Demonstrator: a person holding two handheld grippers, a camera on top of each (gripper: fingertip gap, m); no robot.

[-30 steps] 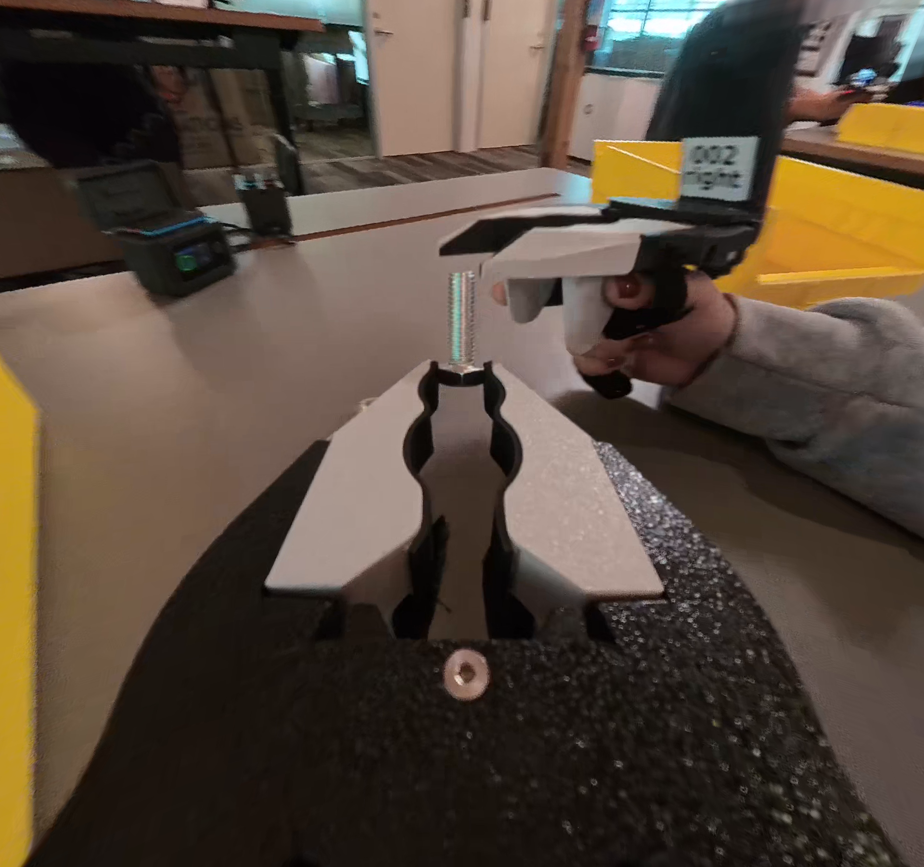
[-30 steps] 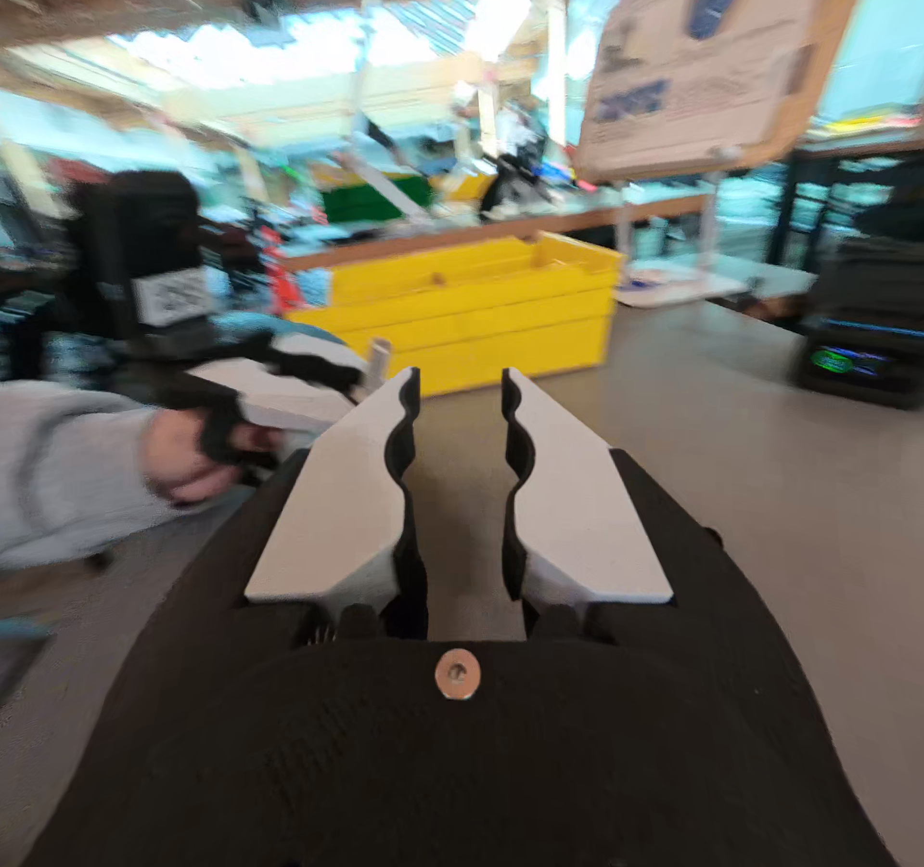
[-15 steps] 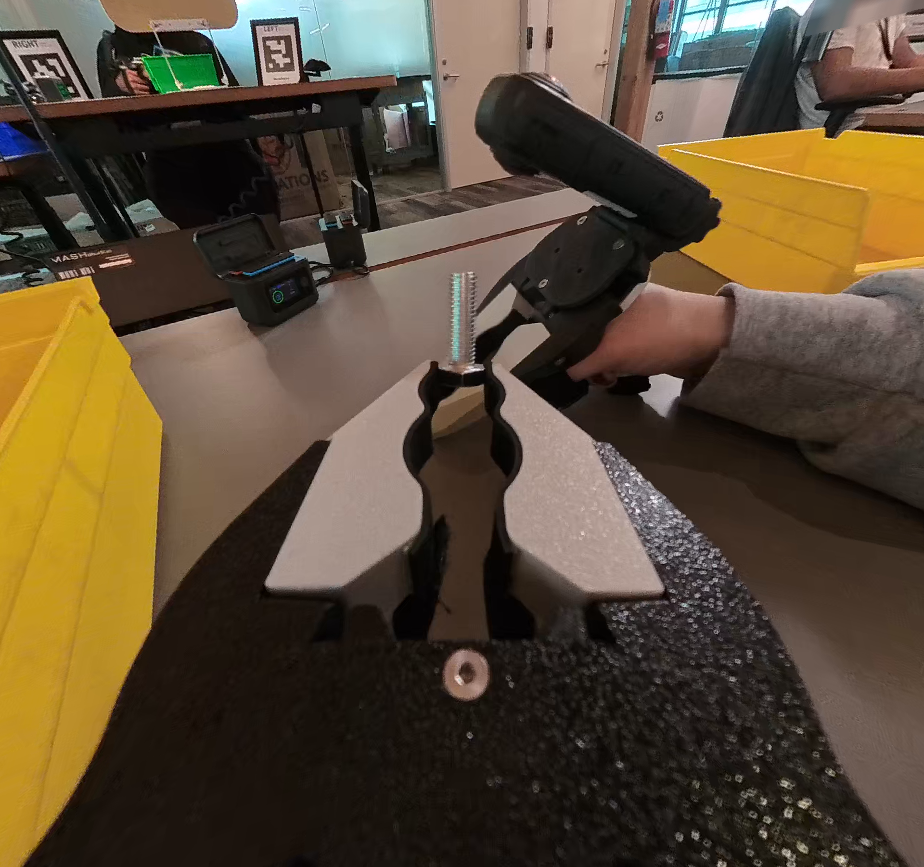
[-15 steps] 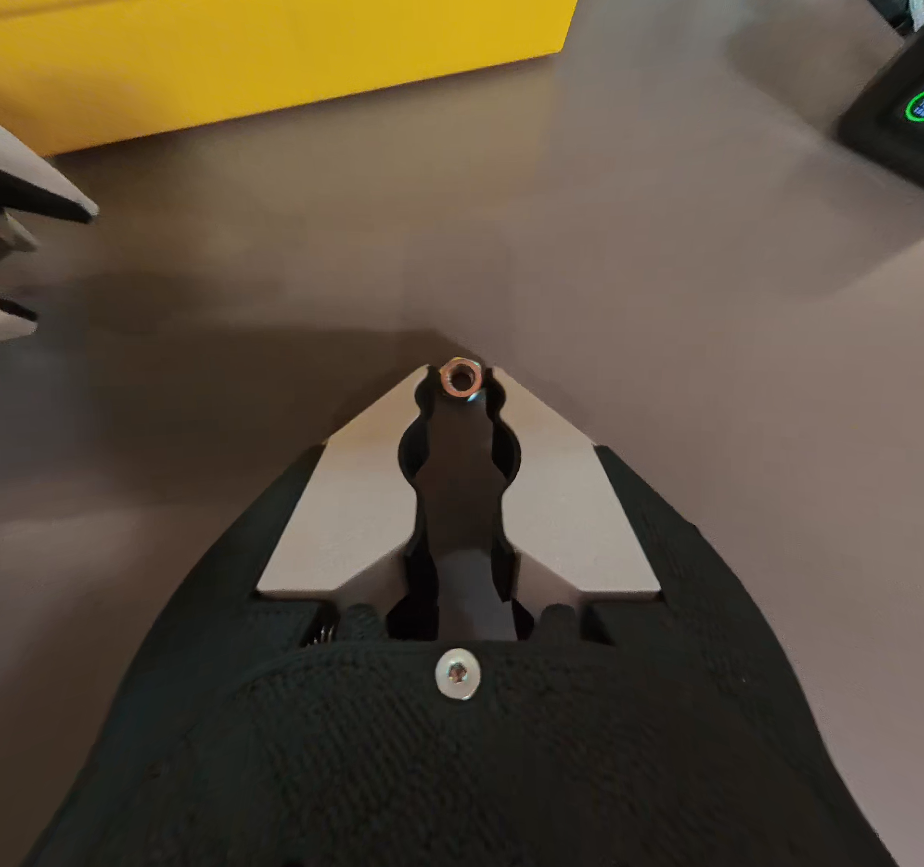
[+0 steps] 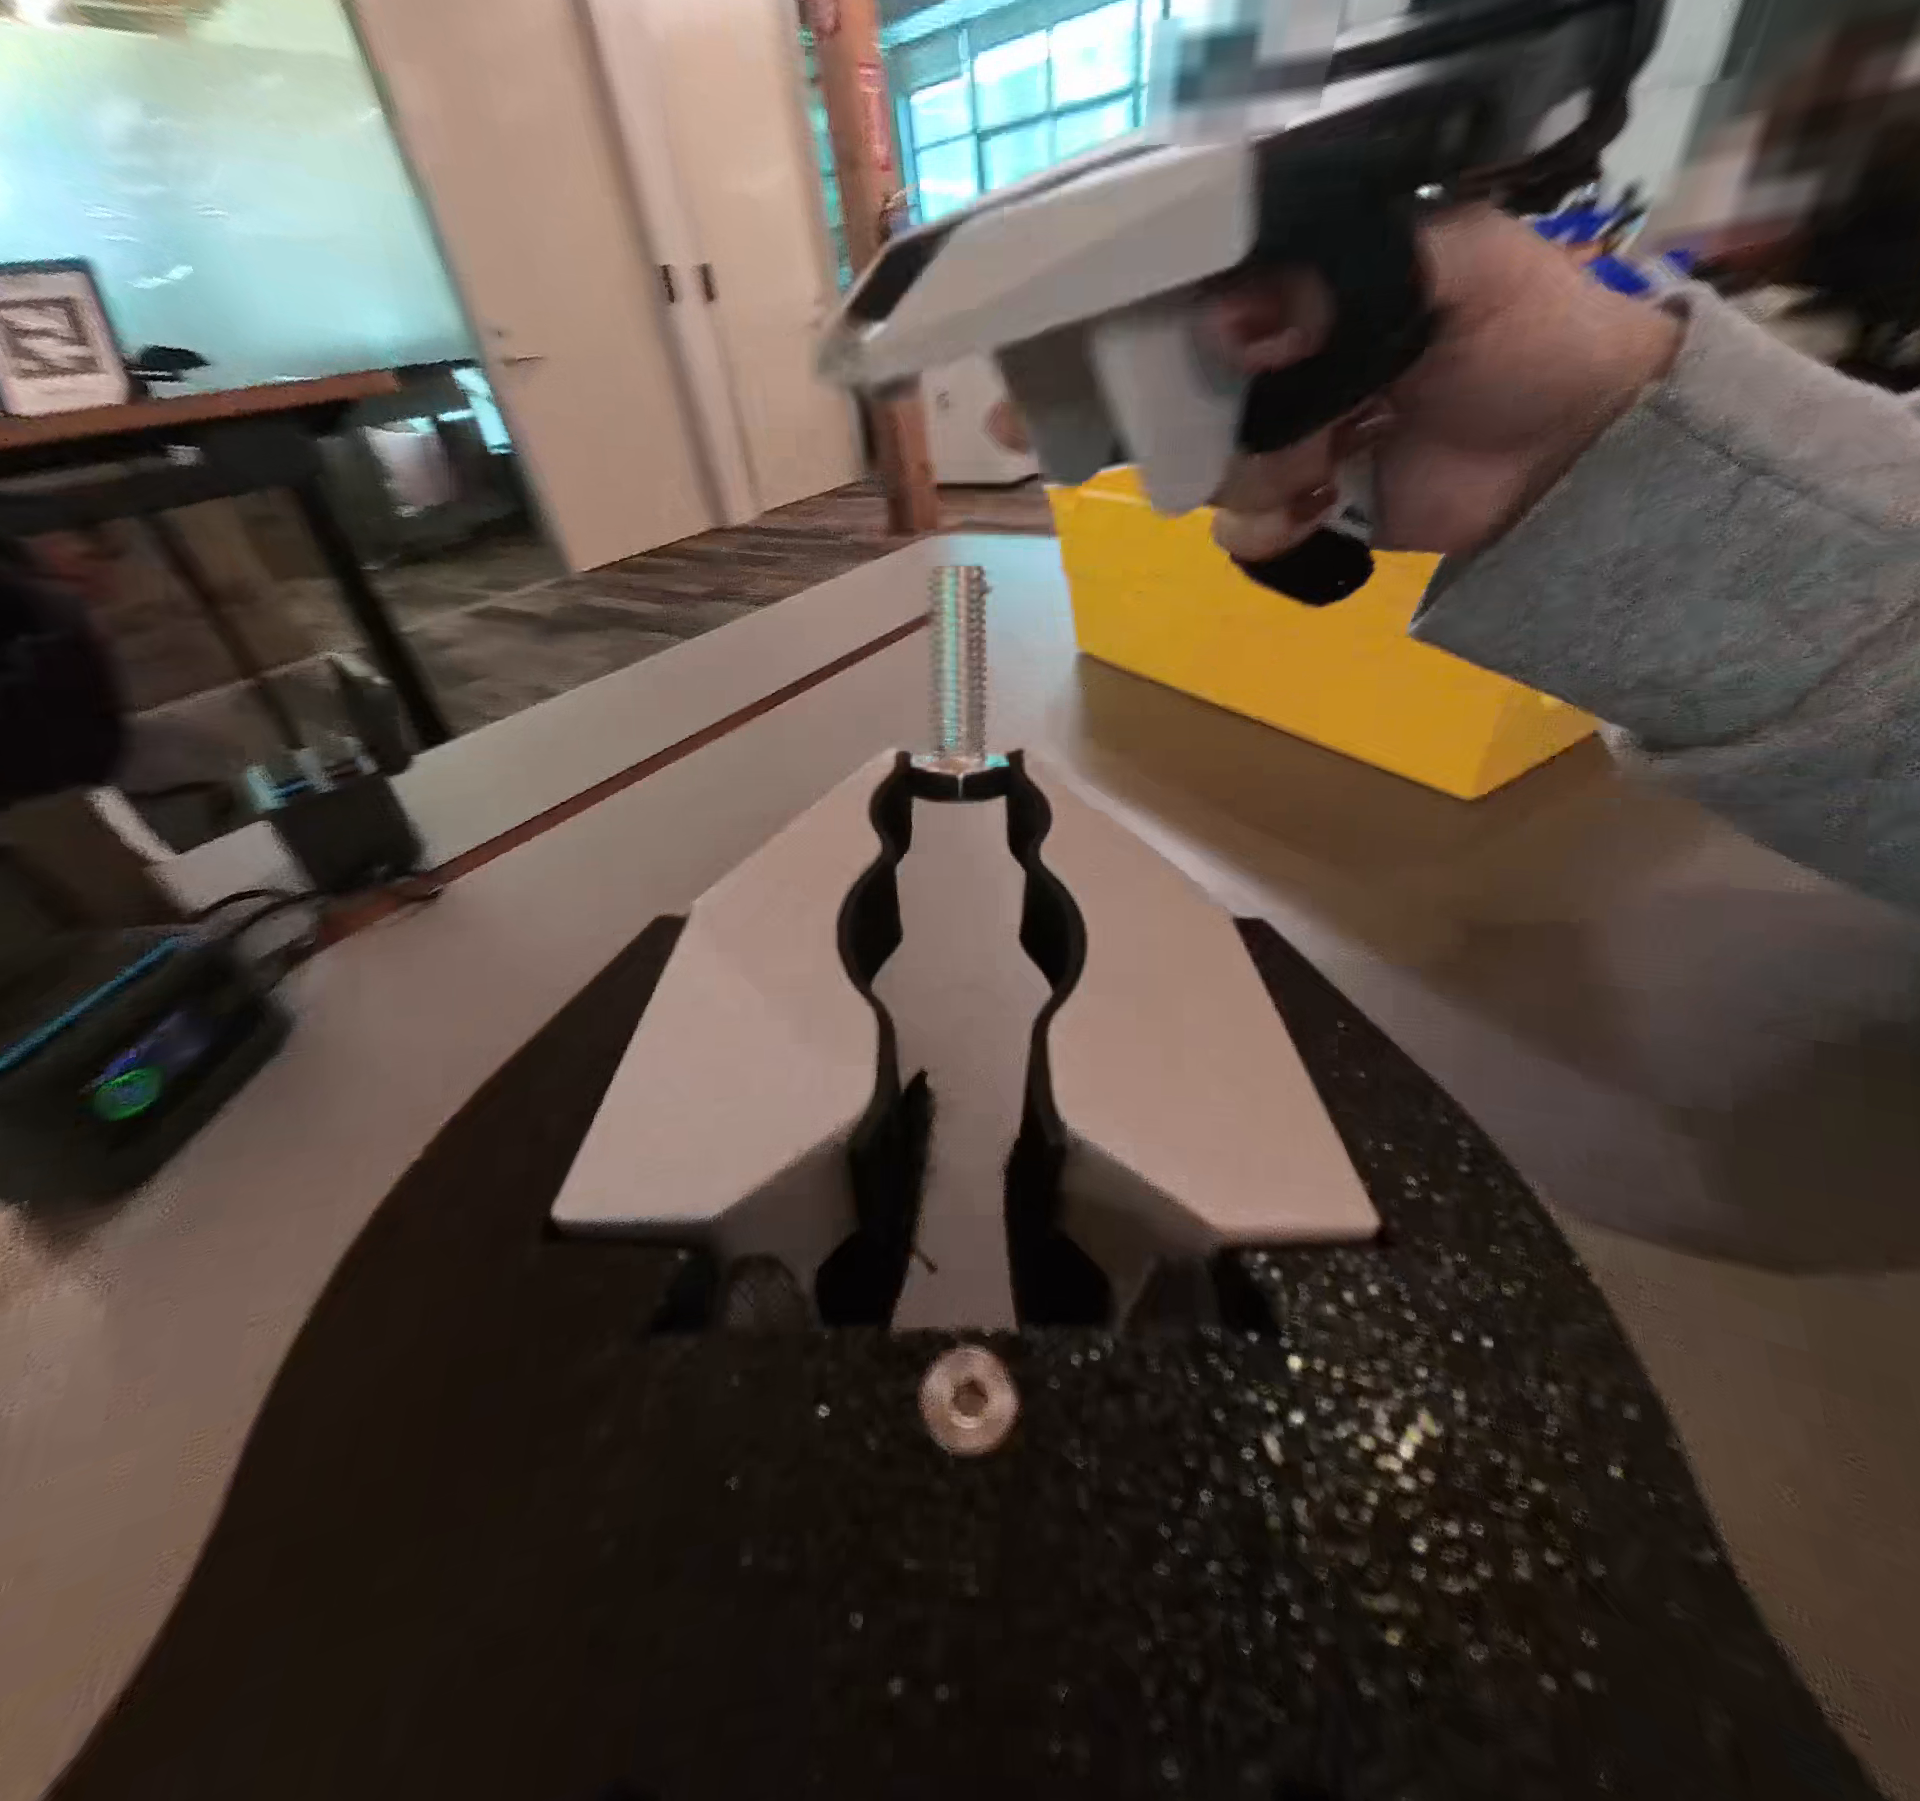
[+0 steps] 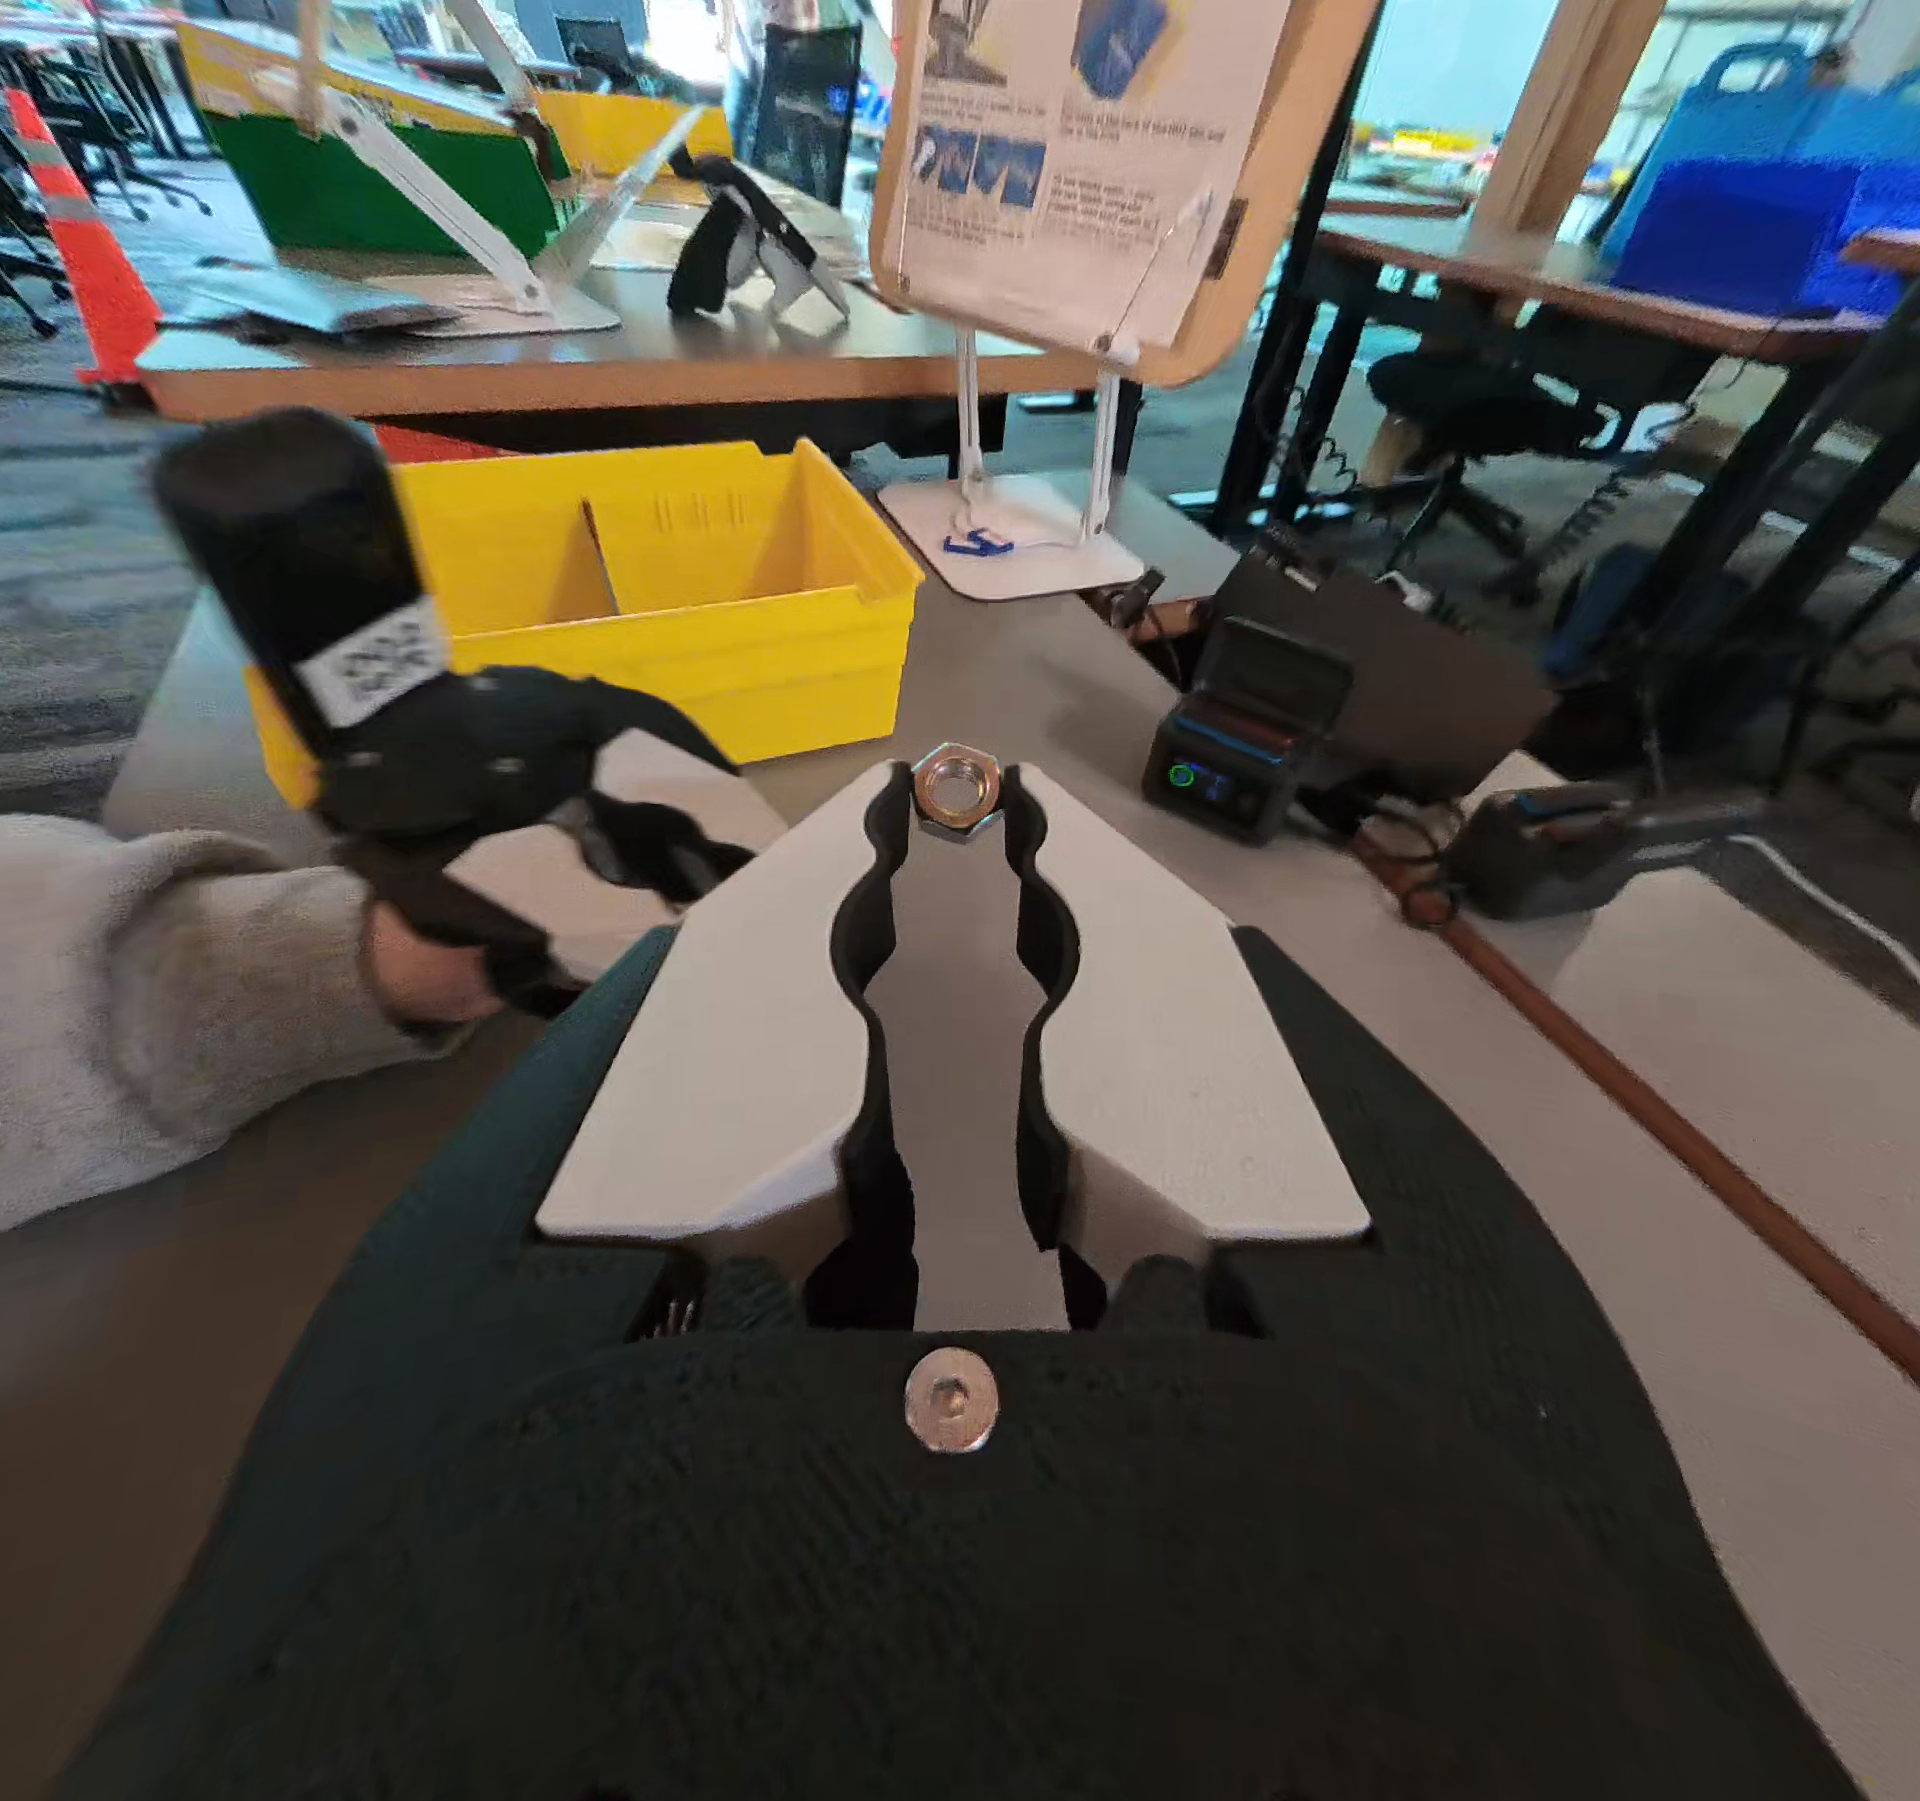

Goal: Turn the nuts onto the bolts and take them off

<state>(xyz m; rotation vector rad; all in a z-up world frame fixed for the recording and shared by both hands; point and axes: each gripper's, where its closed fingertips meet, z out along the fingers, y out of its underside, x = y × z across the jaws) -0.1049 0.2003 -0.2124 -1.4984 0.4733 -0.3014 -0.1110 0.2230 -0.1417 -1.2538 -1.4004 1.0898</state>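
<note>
yellow bin (image 6: 665, 608), black case (image 6: 1257, 733), orange cone (image 6: 83, 234)

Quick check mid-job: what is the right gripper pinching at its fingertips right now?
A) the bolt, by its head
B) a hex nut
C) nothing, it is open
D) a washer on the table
B: the right wrist view shows the right gripper shut on a hex nut, while the bolt stands upright in the left gripper.

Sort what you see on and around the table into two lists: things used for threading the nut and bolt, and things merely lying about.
In use:
- bolt, held upright by the left gripper
- nut, held by the right gripper

Lying about:
- yellow bin
- small black device
- sign on a stand
- orange cone
</note>
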